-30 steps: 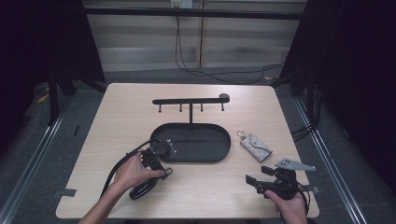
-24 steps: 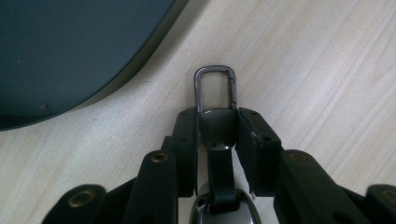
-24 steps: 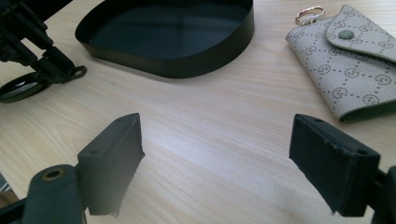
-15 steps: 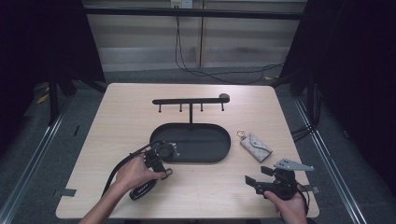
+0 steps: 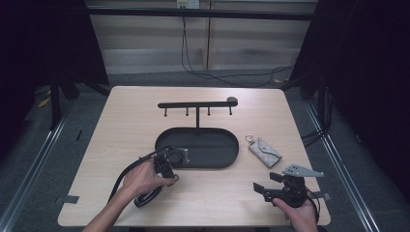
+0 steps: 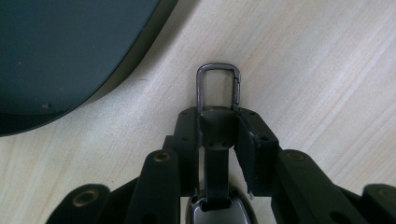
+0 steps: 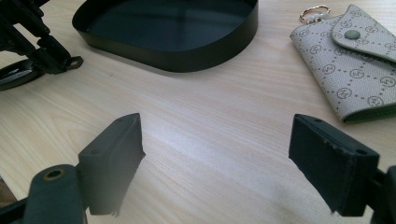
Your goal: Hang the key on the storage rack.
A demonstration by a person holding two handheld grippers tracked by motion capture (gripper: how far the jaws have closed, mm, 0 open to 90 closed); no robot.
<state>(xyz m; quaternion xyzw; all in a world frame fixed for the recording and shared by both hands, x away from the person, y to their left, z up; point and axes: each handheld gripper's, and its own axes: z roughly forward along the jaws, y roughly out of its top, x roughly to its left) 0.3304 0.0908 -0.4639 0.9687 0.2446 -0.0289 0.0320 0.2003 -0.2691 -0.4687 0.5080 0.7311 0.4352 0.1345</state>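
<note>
**Gripping the Key Fob at the Tray Edge**

Clamped between the left gripper (image 6: 218, 122) fingers (image 6: 187, 135) is a black key fob (image 6: 215, 212), held by the strap and metal collar just behind its carabiner clip (image 6: 218, 86). The jaws have just been closing and are now pressed on that collar. The clip is seen projecting forward past the fingertips, lying flat on the desk (image 6: 327, 70). A dark oval tray (image 6: 60, 51) is located ahead and to the left of these fingers, close to the clip but not touching it.

The right gripper (image 7: 233, 163) is held low over bare desk with its fingers (image 7: 116, 154) spread wide and nothing between them. A patterned grey key pouch (image 7: 355, 60) is found ahead and to the right of them.
</note>
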